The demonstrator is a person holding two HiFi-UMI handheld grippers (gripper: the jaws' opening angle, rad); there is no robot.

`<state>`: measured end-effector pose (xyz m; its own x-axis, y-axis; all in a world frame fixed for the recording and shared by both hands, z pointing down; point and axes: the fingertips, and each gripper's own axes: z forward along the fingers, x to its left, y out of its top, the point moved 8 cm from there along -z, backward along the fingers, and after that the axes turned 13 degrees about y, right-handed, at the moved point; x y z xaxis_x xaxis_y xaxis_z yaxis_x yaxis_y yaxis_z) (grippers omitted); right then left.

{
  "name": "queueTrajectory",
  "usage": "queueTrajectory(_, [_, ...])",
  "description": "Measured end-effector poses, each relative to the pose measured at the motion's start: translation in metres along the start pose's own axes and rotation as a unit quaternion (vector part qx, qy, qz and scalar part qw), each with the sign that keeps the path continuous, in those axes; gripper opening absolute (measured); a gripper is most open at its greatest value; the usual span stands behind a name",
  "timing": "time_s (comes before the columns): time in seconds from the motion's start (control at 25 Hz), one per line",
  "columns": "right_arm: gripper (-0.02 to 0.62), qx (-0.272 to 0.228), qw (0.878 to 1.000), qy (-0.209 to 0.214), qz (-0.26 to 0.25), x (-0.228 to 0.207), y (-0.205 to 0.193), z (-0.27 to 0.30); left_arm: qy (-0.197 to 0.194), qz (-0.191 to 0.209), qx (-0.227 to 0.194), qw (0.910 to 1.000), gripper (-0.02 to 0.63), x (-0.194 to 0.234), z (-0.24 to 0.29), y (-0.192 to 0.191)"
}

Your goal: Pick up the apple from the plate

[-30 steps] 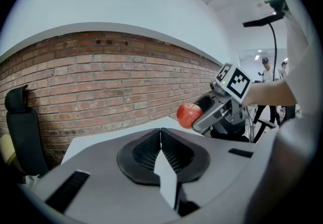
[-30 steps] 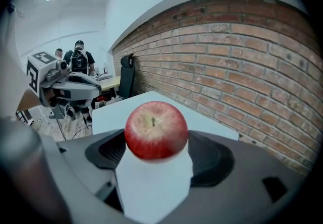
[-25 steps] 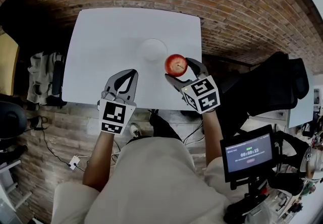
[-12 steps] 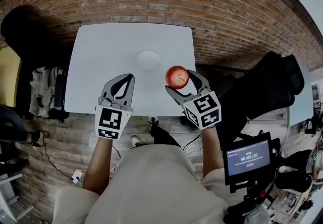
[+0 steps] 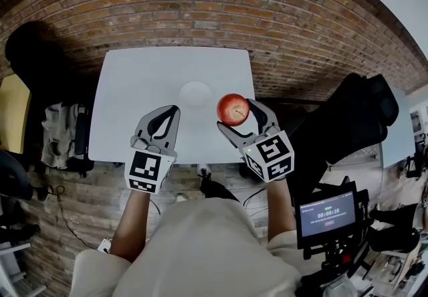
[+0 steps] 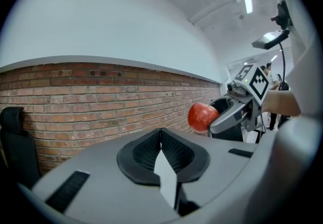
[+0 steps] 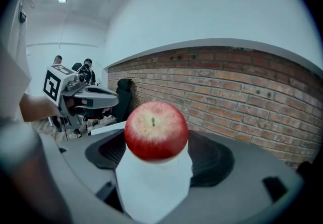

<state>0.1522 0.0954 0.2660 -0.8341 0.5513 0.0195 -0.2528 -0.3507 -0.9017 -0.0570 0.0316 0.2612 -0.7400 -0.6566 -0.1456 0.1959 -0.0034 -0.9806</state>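
A red apple (image 5: 233, 110) is held in the air over the right side of the white table (image 5: 134, 88), with my right gripper (image 5: 237, 114) shut on it. Stem upward, the apple (image 7: 155, 129) fills the middle of the right gripper view between that gripper's jaws (image 7: 156, 143). The white plate (image 5: 196, 93) lies bare on the table, just left of and beyond the apple. My left gripper (image 5: 174, 112) hovers over the table's near edge with its jaws together on nothing. In the left gripper view its tips (image 6: 161, 134) meet, and the apple (image 6: 203, 117) shows at right.
The floor around the table is brick. A dark chair (image 5: 358, 122) stands to the right, and a small screen with a timer (image 5: 328, 212) sits at lower right. Clothes on a rack (image 5: 63, 135) stand left of the table.
The right gripper has lifted the apple a little higher and nearer to me. The left gripper has kept its place, still shut.
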Motion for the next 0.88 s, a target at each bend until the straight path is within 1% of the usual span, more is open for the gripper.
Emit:
queueTrajectory(0.24, [0.38,-0.012,1.0,-0.007,-0.008,0.005,0.008,-0.009,-0.008,0.003,-0.015,0.9999,0.006,0.0,0.001,0.01])
queueTrajectory(0.48, [0.379,-0.01,1.0,-0.017,-0.024,0.007,0.012,-0.012,-0.012,0.005,-0.015,0.9998,0.006,-0.001,0.004,0.011])
queueTrajectory(0.88, [0.377,-0.019,0.999,-0.01,-0.028,0.008,0.018,-0.009,-0.008,0.007,-0.016,0.9998,0.006,0.0,0.003,0.013])
